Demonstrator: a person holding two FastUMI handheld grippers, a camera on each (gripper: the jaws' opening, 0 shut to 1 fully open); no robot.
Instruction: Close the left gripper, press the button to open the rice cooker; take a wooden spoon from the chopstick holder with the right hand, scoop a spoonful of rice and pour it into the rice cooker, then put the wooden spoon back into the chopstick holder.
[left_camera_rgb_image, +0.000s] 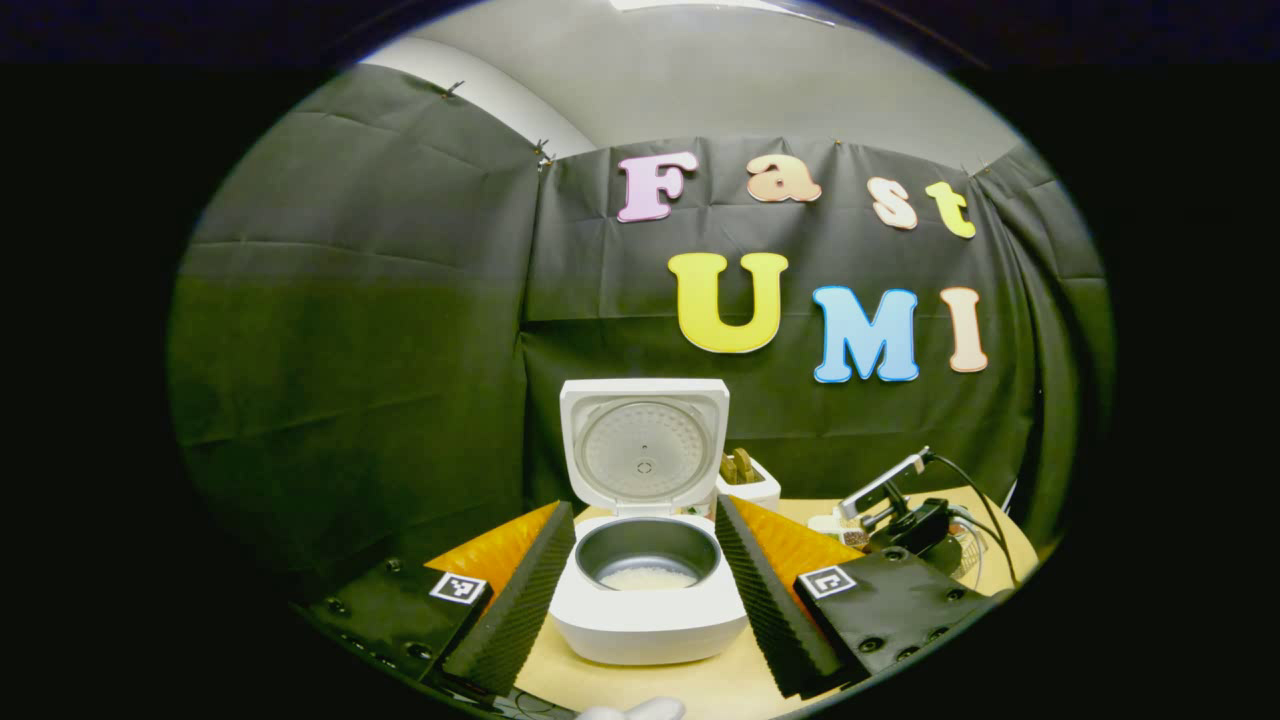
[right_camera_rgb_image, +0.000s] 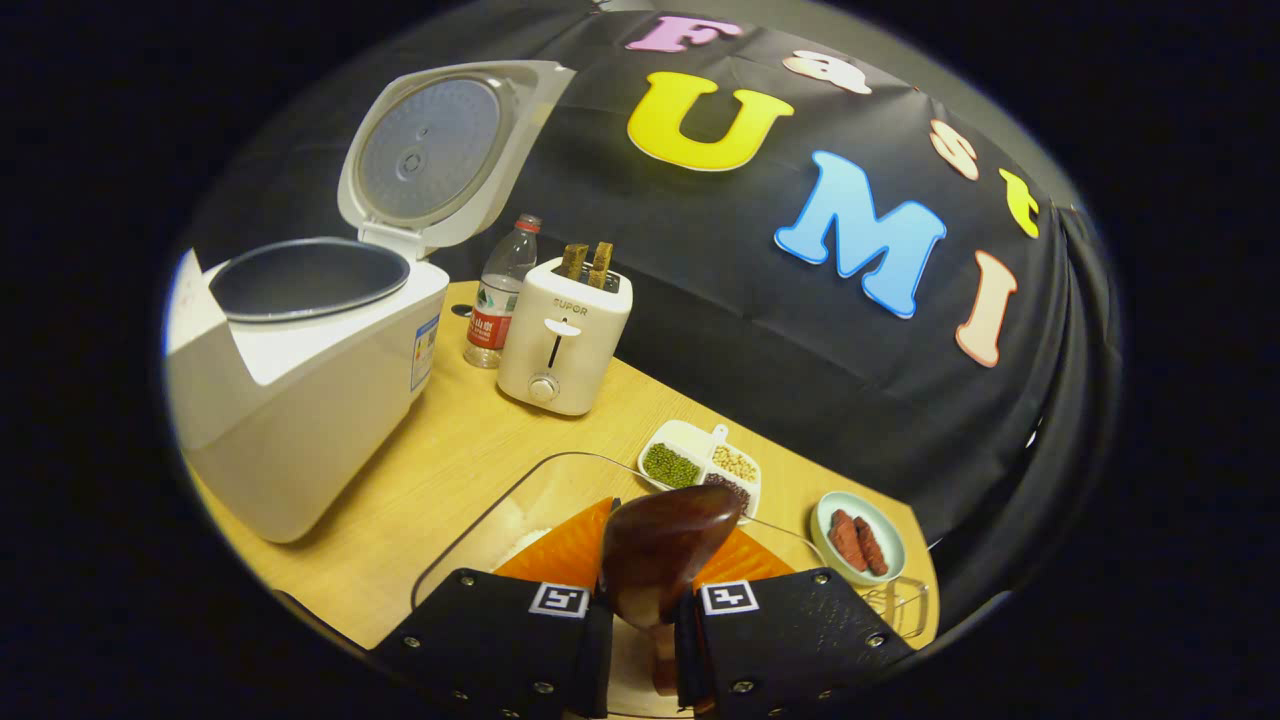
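While the rice cooker stands at lower centre of the left gripper view with its square lid raised upright, its round metal inner pot holds a thin pale layer of rice at the bottom. Flanking it at the bottom of that view, the left gripper has its ridged, wedge-shaped fingers spread wide apart, gripping nothing. At the right edge of that view, a dark device with cables rests on the pale wooden table. In the right gripper view, the right gripper is clamped on the handle of the wooden spoon, whose smooth, dark, glossy bowl rises at lower centre over a clear plastic container. The cooker occupies the upper left, smooth white plastic, lid tilted back. Beside it stand a clear plastic bottle and a white toaster with two brown slices protruding. Right of centre sit a divided white dish of beans and a small round dish of reddish pieces.
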